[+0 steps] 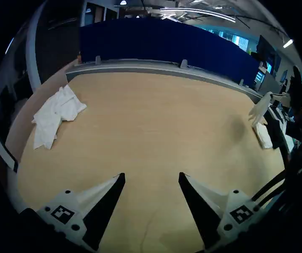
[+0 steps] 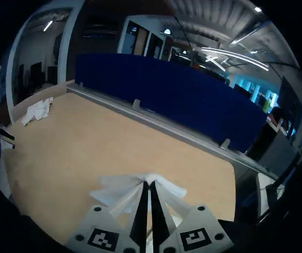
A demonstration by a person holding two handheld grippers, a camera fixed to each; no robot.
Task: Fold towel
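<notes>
Over the wooden table (image 1: 159, 122), my left gripper (image 1: 151, 175) is open with nothing between its fingers. A crumpled white towel (image 1: 56, 111) lies at the table's far left, well ahead of it. In the left gripper view, a second white towel (image 1: 261, 116) is lifted off the table's right edge, partly hanging. My right gripper (image 2: 148, 182) is shut on that white towel (image 2: 117, 189), whose cloth bunches out on both sides of the fingertips above the table (image 2: 87, 139). In the right gripper view, the crumpled towel (image 2: 37, 110) lies far off to the left.
A dark blue partition (image 1: 163, 42) on a grey rail (image 1: 151, 67) closes the table's far side; in the right gripper view it is the blue partition (image 2: 172, 97). Desks with monitors (image 1: 265, 63) stand beyond the right edge. Bare wood lies between the two towels.
</notes>
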